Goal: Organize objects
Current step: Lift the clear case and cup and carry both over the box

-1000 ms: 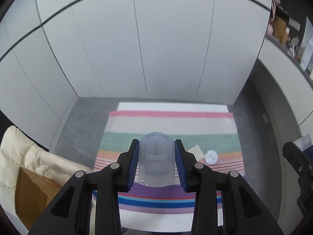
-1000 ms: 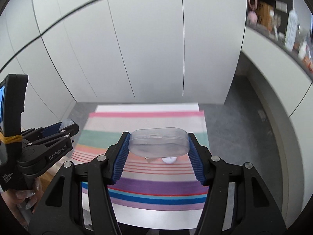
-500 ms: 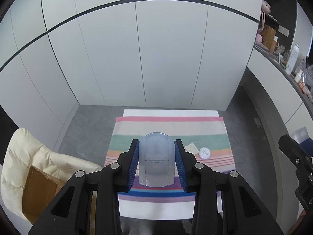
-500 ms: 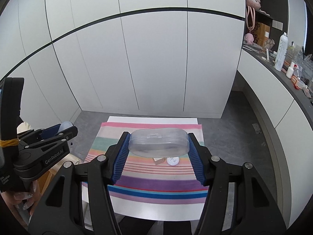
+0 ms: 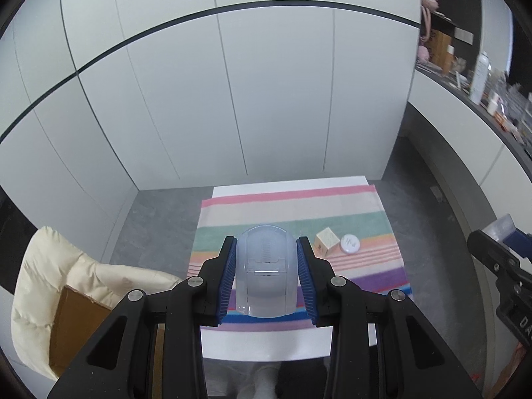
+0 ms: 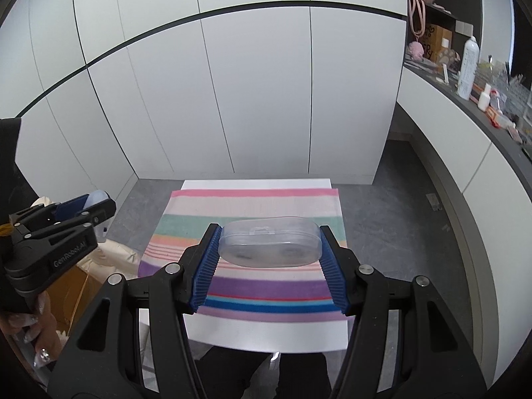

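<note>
Clear, frosted, round-ended plastic case (image 6: 270, 246) between right tongs (image 6: 270, 259)

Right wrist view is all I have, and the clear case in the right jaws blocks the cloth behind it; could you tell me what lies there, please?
Observer: Behind your clear case, a small wooden block and a white round object lie side by side on the striped cloth.
Operator: Thanks. What does the left gripper hold?
Observer: The left gripper is shut on a clear domed plastic piece, pinched by its sides.
</note>
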{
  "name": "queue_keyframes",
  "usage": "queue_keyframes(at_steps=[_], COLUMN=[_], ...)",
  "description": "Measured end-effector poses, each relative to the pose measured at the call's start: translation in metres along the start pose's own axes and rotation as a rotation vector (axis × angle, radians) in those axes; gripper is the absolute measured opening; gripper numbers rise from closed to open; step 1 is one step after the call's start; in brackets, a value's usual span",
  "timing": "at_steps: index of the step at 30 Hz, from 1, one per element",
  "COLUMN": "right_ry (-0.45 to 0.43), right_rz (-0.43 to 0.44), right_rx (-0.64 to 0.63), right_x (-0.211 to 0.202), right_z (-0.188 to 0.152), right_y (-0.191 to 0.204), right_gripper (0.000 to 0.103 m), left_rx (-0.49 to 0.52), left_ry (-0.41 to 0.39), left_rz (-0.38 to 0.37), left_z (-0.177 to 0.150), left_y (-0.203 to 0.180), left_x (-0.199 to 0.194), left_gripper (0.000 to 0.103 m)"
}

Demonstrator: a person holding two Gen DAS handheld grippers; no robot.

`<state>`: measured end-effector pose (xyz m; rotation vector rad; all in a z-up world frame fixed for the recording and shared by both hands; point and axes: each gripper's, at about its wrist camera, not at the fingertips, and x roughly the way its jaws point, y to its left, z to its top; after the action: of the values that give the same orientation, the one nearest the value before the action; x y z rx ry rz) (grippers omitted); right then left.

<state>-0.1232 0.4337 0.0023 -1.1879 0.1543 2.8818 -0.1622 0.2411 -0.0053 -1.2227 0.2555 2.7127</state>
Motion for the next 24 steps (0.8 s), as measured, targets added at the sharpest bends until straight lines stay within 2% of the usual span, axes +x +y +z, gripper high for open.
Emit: queue_keyframes(at_steps=[5, 11, 19, 24], right_ry=[0.013, 0.031, 0.082, 0.119], right_rz=[0.013, -0.004, -0.007, 0.026], right_rx=[0.038, 0.069, 0.089, 0.103], right_x=[-0.016, -0.032, -0.050, -0.060], right_z=[-0.031, -0.067, -0.120, -0.150], right_y=[-0.008, -0.013, -0.017, -0.014], right_gripper=[0.060, 0.060, 0.060, 0.060], left_rx=[0.044, 0.045, 0.055, 0.051], left_ry=[0.027, 0.035, 0.037, 0.060], left_rz=[-0.045, -0.066, -0.058, -0.070], left_z=[-0.031, -0.071, -0.120, -0.146], left_y=[-0.004, 0.004, 0.015, 0.024], left_x=[-0.015, -0.033, -0.055, -0.064], left_gripper=[0.036, 0.036, 0.036, 0.036])
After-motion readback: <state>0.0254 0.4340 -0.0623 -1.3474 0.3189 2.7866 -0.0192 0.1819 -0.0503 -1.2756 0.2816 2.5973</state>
